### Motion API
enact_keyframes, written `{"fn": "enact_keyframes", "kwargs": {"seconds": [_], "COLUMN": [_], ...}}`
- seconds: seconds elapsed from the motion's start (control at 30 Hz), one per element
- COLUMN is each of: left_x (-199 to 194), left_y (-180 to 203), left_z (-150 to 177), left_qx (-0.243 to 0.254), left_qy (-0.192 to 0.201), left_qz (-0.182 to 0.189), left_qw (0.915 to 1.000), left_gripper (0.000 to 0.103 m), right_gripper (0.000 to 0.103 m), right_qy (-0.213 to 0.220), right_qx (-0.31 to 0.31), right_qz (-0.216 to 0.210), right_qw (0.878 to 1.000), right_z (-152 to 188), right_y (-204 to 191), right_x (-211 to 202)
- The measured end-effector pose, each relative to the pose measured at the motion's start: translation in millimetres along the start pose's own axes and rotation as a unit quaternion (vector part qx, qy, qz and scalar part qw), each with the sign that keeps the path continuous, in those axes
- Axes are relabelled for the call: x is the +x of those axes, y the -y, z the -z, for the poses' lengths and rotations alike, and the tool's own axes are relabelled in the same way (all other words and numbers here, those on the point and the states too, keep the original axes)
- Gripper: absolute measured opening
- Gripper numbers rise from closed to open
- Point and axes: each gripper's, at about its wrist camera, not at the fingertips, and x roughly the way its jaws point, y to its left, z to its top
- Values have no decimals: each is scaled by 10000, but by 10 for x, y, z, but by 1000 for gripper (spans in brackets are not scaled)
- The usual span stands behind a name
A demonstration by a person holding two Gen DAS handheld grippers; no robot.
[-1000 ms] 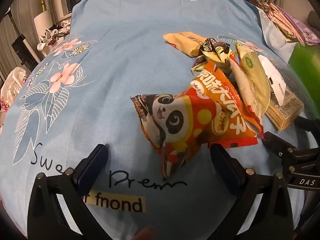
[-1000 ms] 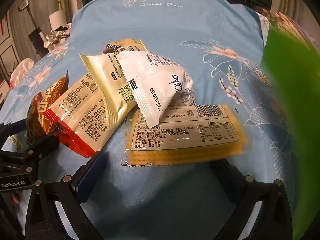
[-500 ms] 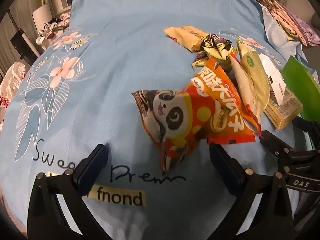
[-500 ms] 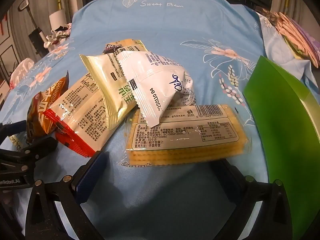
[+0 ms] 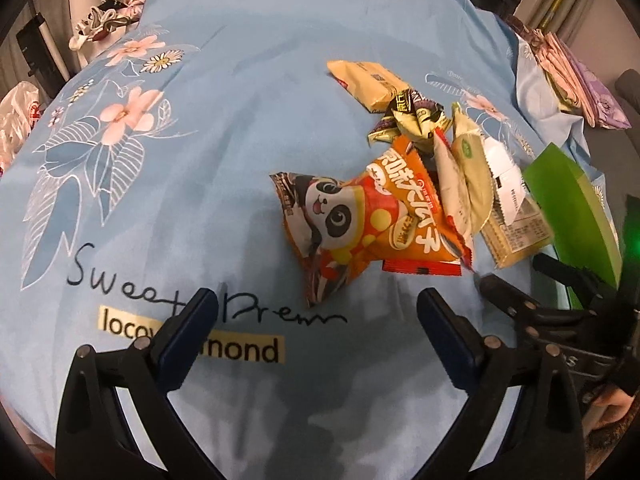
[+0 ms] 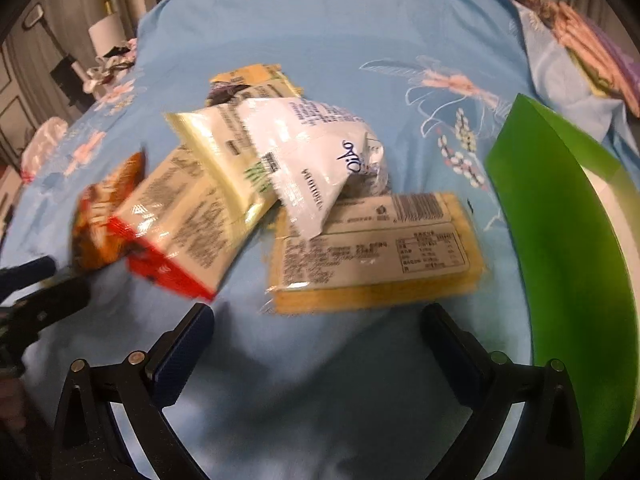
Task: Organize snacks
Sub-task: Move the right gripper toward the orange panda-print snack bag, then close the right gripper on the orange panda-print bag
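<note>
Both grippers' fingers spread, empty. Crinkly foil panda packet [image 5: 336, 228], flat rectangular cracker pack [image 6: 376, 252] on soft blue bedsheet [image 5: 224, 152].

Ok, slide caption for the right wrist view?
Open right gripper faces flat yellow cracker pack beside green plastic bin on blue bedsheet.

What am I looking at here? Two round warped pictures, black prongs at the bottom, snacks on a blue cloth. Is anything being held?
There is no robot: a person carries a hand-held gripper in each hand, each with a fisheye camera looking along its two fingers. One picture is from the left hand-held gripper, the other from the right hand-held gripper. Both are open and hold nothing. On the blue bedsheet lies a pile of snacks: a panda snack bag, a white packet, a yellow cracker pack and others. A green container stands at the right.
</note>
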Motion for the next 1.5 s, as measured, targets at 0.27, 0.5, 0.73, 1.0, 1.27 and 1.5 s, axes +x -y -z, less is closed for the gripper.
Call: {"fn": "enact_keyframes", "kwargs": {"seconds": [0.27,0.5,0.73,1.0,1.27,1.5], "left_x": [-182,-293,-398,-300,-207,-68], "left_y": [-12,-26,-35,-75,-192,-255], "left_z": [-119,-229,-313,-408,-417,-375], "left_qx": [-216,-366,-446,-604,-732,-932], "left_qy": [54,95,119,44,56,-110], "left_qz": [319,329,347,340,420,724], "left_qw": [9992,9987,9983,9976,9964,9930], "left_gripper": [93,91,90,83,77,77], "right_gripper": [100,94,93,69,49,49], "right_qy": [377,183,-53,-211,-649,-766], "right_qx": [320,544,601,262,198,163], "right_qz": [-691,-1123,-1188,-1139,-1767,-1749], "right_qw": [9964,9920,9911,9929,9819,9815], "right_z": [-125,-498,-712,-875,-821,-801], "right_y": [17,-214,-374,-633,-756,-803], "right_x": [-476,-646,-632,-492,-157,3]}}
